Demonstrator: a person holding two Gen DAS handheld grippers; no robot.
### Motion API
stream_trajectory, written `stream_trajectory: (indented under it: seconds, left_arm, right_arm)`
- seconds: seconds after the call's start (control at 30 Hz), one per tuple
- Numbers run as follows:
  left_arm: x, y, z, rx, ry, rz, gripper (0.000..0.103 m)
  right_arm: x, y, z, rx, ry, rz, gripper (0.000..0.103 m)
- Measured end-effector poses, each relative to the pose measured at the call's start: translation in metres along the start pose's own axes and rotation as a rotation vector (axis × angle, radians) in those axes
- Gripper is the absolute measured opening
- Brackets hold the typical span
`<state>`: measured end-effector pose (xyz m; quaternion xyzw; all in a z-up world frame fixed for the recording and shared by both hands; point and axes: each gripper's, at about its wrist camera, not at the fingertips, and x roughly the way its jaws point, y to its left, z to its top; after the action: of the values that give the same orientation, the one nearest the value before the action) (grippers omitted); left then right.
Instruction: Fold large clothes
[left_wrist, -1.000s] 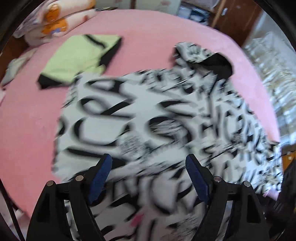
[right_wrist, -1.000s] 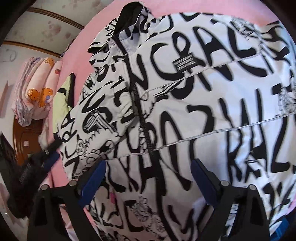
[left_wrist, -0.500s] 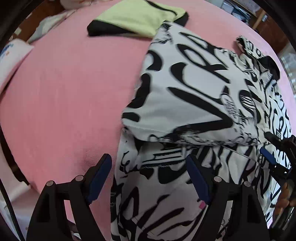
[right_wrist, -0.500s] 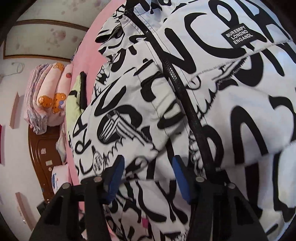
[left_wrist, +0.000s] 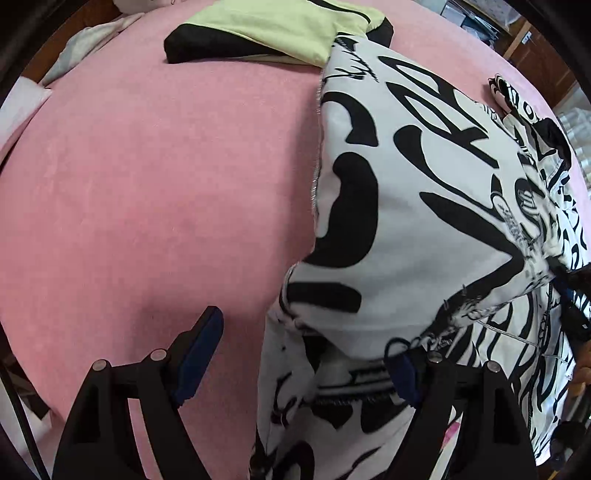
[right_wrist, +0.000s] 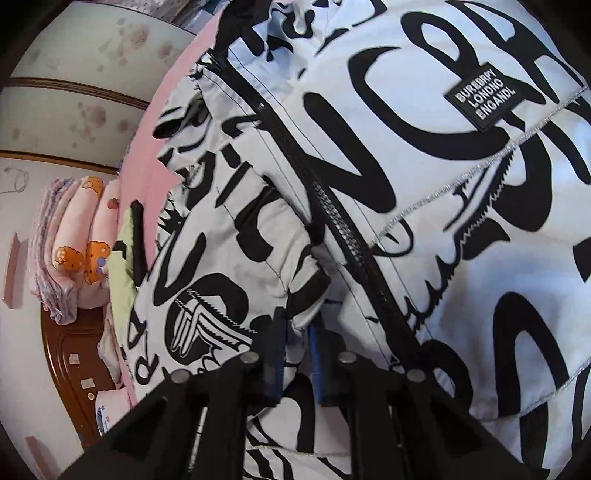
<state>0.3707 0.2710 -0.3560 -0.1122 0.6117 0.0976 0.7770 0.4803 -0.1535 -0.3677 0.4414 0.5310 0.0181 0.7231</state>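
A large white jacket with black lettering lies on the pink bed, one sleeve folded across its front. My left gripper points steeply down and stands open over the jacket's near left edge. Its left finger is above bare bedding, and its right finger rests at the folded sleeve. In the right wrist view the jacket fills the frame, its black zip running diagonally. My right gripper is closing, and its pads pinch a bunched fold at the sleeve's end.
A folded yellow-green and black garment lies at the far side of the bed, touching the jacket's top. Folded pink bedding is stacked by a wooden headboard. Shelves and a wooden door stand beyond the bed's far right.
My left gripper swung left and dropped toward the jacket's edge, still open. My right gripper came down onto the sleeve and its jaws went from wide apart to pinched on the fabric.
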Motion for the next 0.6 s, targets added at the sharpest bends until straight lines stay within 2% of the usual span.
stream_trajectory:
  seconds: [0.1,0.2,0.27,0.37,0.43,0.47,0.6]
  left_arm:
    - [0.002,0.003,0.003,-0.001,-0.005,0.008,0.081]
    - [0.002,-0.001,0.004,0.013,0.014,0.009,0.081]
    - [0.003,0.001,0.002,0.023,0.024,0.004,0.076]
    - [0.002,0.0,-0.004,0.029,0.027,0.029,0.065]
    - [-0.001,0.001,-0.009,0.029,0.026,0.054,0.05]
    - [-0.002,0.001,-0.011,0.028,0.024,0.065,0.048]
    - [-0.006,-0.004,-0.019,0.034,0.021,0.04,0.031]
  right_arm:
    - [-0.013,0.008,0.002,-0.037,-0.052,0.036,0.005]
    - [-0.034,0.029,0.001,-0.139,-0.13,-0.011,0.005]
    - [-0.045,0.039,0.0,-0.173,-0.173,-0.047,0.005]
    - [-0.065,0.048,-0.003,-0.189,-0.224,-0.098,0.005]
    - [-0.082,0.048,-0.006,-0.194,-0.27,-0.107,0.004]
    - [-0.092,0.047,-0.008,-0.192,-0.293,-0.116,0.004]
    - [-0.129,0.034,-0.012,-0.165,-0.363,-0.166,0.004]
